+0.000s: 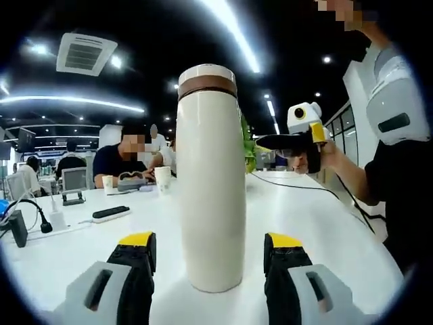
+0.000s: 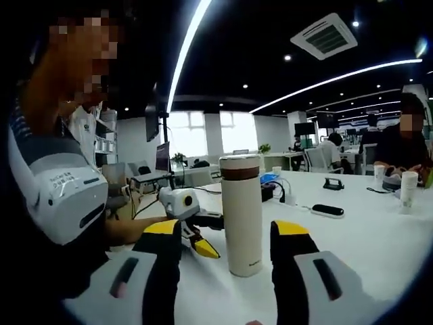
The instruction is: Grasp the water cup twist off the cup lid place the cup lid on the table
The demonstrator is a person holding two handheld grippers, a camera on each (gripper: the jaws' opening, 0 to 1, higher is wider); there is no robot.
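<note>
Left gripper view: your left claw (image 1: pixel 211 254) stands wide apart, straddling the foot of the cup (image 1: pixel 210 179), which rises upright on the bench (image 1: pixel 325 223) dead ahead, lid (image 1: pixel 207 78) on top; neither jaw appears to touch it yet.

Right gripper view: your right claw (image 2: pixel 226 245) is likewise apart and empty, cup (image 2: pixel 241 213) upright between the jaws but farther off (left is nearer, I judge).

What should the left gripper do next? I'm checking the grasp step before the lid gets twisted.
Probably close the left gripper on the water cup. Its open jaws already flank the upright cup's lower body on the table, the cup lid is on, and the right gripper is open too.
</note>
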